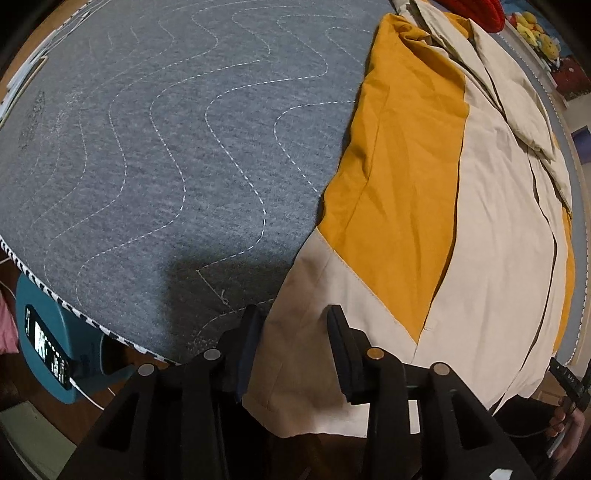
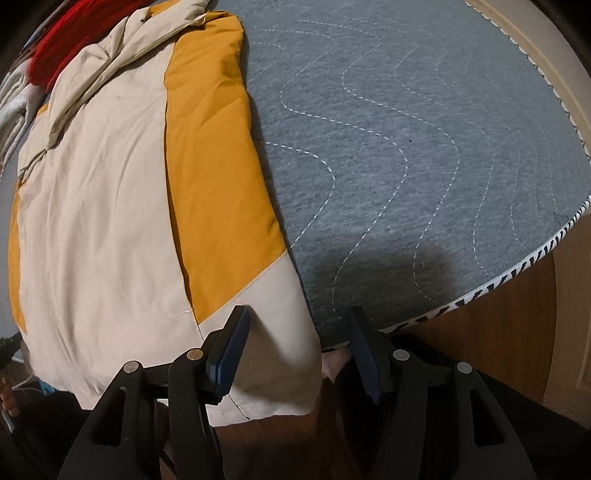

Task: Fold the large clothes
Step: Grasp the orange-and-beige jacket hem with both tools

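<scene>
Left wrist view: phone [image 1: 48, 349] screen glows, its writing too blurred to read.

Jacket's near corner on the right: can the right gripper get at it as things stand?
Probably yes. The right gripper stands open straddling the beige hem corner of the jacket, which overhangs the grey quilted mattress. Nothing lies over that corner; the pads do not seem to press it yet.

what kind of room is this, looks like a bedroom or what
Most likely a bedroom at home: the jacket lies on a grey quilted mattress with striped edge piping, over a wooden floor, with soft toys at the far side.
</scene>
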The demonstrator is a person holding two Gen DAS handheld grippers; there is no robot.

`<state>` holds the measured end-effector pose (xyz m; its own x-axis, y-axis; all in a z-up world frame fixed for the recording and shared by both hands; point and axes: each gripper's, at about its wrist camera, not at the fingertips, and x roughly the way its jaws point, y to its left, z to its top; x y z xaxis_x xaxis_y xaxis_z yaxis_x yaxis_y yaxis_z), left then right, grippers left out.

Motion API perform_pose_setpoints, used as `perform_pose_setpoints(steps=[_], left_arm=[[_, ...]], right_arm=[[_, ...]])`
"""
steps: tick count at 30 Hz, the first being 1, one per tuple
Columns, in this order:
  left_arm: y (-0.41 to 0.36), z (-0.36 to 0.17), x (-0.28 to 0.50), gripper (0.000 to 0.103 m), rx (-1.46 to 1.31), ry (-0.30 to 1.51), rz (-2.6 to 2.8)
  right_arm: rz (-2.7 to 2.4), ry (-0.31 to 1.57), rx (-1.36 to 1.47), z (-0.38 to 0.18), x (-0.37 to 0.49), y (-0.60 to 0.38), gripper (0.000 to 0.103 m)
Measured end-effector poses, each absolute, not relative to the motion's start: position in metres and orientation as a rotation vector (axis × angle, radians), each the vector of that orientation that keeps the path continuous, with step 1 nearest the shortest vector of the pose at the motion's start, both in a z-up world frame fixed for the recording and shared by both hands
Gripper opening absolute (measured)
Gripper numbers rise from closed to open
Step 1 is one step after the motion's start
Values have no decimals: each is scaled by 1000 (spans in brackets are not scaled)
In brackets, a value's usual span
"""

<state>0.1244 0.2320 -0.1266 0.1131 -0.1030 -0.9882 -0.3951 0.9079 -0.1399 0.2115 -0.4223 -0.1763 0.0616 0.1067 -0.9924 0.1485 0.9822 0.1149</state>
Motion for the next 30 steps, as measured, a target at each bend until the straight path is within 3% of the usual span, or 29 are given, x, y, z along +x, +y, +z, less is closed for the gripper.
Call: perform_pose_setpoints(steps=[6,9,11,20,30], left_arm=[[219,-128,138,32,-363,1450,203],[205,-127,146,18,-331,1452,169],[201,-123,146,17,-348,1440,146],[190,-129,151,23,-375,1471,129],[181,-130,161,17,-330,1465,106]], right_arm=[[-30,1504,177,-179,216,-407,56],[8,1493,171,-178,217,-394,40],[62,1484,197,-175,216,-387,22],[61,1500,234,-178,217,-383,25],[59,1494,211,-179,219,-384,25]])
